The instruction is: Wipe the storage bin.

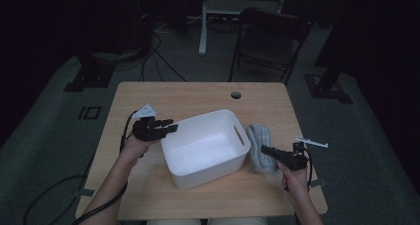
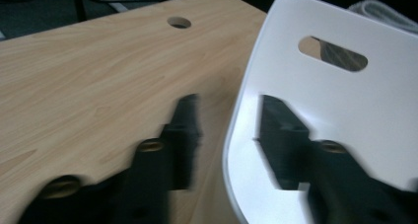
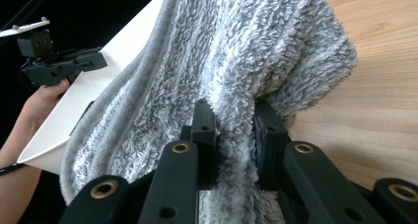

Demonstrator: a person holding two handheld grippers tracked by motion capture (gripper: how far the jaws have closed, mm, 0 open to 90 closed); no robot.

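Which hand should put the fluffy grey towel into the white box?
Probably the right. The right gripper has its jaws around a fold of the folded fluffy grey towel, which lies beside the white plastic box. The left gripper straddles the box's far wall, jaws apart.

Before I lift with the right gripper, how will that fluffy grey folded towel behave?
Probably floppy: the fluffy grey folded towel is soft pile bunching between the right gripper jaws. Its folds may open and drape, perhaps brushing the white plastic bin beside it. It looks light and unlikely to slip.
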